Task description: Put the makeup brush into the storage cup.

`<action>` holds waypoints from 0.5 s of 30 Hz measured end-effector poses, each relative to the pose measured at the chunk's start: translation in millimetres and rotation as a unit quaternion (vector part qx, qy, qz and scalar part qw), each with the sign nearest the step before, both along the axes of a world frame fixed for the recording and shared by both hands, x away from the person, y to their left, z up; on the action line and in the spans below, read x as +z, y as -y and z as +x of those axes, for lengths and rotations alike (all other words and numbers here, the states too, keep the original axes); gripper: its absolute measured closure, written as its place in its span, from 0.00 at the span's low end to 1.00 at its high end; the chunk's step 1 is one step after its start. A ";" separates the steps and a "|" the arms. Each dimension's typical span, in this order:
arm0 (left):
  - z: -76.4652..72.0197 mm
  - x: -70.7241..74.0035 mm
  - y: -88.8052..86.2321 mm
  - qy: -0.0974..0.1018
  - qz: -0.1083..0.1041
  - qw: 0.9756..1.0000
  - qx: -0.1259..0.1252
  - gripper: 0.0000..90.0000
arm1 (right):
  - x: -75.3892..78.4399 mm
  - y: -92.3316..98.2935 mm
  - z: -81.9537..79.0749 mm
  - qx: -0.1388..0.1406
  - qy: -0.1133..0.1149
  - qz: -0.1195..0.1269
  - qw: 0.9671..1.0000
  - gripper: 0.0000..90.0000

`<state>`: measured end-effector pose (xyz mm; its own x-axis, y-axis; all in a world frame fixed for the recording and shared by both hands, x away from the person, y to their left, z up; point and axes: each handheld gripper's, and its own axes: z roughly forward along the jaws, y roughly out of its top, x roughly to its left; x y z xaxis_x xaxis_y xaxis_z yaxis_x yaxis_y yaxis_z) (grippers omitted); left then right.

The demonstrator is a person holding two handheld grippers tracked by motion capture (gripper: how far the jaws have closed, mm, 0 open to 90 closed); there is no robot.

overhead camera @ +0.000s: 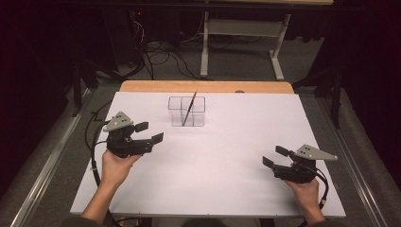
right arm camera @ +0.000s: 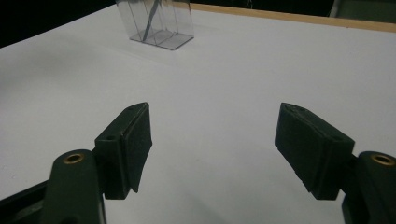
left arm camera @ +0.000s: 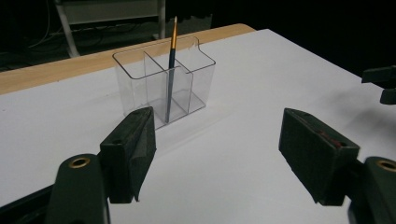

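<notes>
A clear plastic organiser (overhead camera: 187, 111) with several compartments stands at the back middle of the white table (overhead camera: 213, 156). A thin paintbrush (overhead camera: 189, 109) with a dark handle and an orange upper part leans upright inside it. My left gripper (overhead camera: 149, 132) hovers left of the organiser, open and holding nothing. In the left gripper view the organiser (left arm camera: 163, 84) and the paintbrush (left arm camera: 171, 60) stand just beyond the jaws. My right gripper (overhead camera: 274, 156) is open and holds nothing at the front right. The right gripper view shows the organiser (right arm camera: 156, 21) far off.
A bare wooden strip (overhead camera: 208, 86) runs along the table's far edge. Behind it stand a white frame (overhead camera: 241, 42) and cables on the floor. Metal rails run along both sides of the table.
</notes>
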<state>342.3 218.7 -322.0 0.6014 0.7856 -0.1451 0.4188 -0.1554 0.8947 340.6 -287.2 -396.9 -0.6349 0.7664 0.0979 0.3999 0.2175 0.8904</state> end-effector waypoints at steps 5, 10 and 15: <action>-2.0 -5.0 -1.0 -0.006 -0.002 1.000 0.000 0.31 | 0.1 0.0 0.0 0.000 0.001 0.000 1.000 0.32; -4.6 -7.5 -2.2 -0.009 -0.003 1.000 0.001 0.31 | 0.1 -0.6 0.0 0.001 0.001 0.000 1.000 0.32; -4.8 -9.3 -1.5 -0.014 0.009 1.000 0.000 0.31 | -0.3 -0.5 0.5 0.001 0.000 -0.001 1.000 0.32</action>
